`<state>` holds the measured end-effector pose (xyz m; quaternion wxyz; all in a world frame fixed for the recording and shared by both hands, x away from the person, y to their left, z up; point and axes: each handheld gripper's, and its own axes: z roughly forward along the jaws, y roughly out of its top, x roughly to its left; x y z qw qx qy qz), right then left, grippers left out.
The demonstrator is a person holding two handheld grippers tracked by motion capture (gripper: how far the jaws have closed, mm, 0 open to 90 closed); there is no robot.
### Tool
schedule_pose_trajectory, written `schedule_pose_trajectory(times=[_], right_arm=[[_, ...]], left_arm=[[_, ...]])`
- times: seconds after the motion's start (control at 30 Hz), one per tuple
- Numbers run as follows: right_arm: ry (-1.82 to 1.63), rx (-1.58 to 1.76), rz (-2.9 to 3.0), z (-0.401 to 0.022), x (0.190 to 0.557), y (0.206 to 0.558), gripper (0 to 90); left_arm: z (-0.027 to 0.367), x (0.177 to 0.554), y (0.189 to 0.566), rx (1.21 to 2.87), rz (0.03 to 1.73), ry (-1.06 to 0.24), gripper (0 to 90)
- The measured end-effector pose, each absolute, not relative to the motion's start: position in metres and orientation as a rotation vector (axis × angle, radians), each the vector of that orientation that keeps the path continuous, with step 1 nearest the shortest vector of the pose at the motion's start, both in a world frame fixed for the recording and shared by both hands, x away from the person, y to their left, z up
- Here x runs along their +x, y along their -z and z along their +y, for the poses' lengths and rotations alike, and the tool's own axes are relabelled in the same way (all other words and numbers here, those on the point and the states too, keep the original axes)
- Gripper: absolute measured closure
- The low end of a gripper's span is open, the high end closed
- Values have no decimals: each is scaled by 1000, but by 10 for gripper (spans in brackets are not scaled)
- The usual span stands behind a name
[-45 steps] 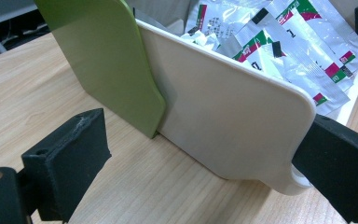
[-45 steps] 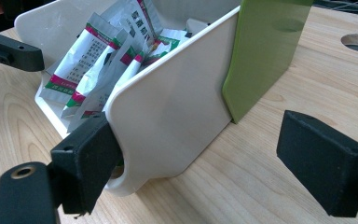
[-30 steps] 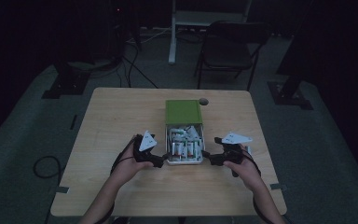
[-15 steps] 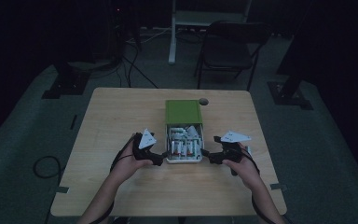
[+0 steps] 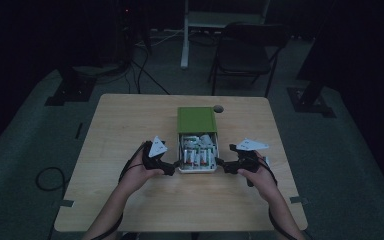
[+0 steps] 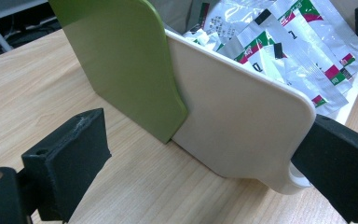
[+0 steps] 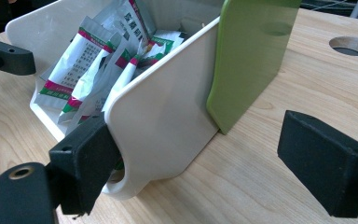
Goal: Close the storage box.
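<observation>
Two forearms come in from the near edge of the desk (image 5: pixel 130 200). The left hand (image 5: pixel 142 172) holds the left gripper (image 5: pixel 172 169) and the right hand (image 5: pixel 260 175) holds the right gripper (image 5: pixel 220 165). Between them, near the middle of the desk, sits a white box (image 5: pixel 196 169) that is full of little packets (image 5: pixel 196 156). The left gripper has its fingers (image 6: pixel 67 158) spread wide, and one of them touches the rounded near corner on the left side of the box. The right gripper is the same way on the other side, with its fingers (image 7: pixel 86 163) spread apart and one pushed up against the near right corner. Neither one is pinching the box. The packets are shiny, with red and green stripes, and they stand up in a messy bunch. Behind them a green lid (image 5: pixel 196 120) covers the far part of the box. Just past the lid there is a round hole (image 5: pixel 218 108) in the desk. Farther back, on the dark floor, there looks to be a folding chair (image 5: pixel 245 55), but it is too dim to be sure.
</observation>
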<state>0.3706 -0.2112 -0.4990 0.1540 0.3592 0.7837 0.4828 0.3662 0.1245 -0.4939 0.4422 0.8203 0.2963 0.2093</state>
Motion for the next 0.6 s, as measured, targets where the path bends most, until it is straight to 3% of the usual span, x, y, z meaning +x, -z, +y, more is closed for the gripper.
schedule_pose_trajectory(times=[0.6], right_arm=[[-1372, 1051, 2233, -210, 378, 498, 126]], left_arm=[[125, 375, 493, 2037, 750, -519, 53]])
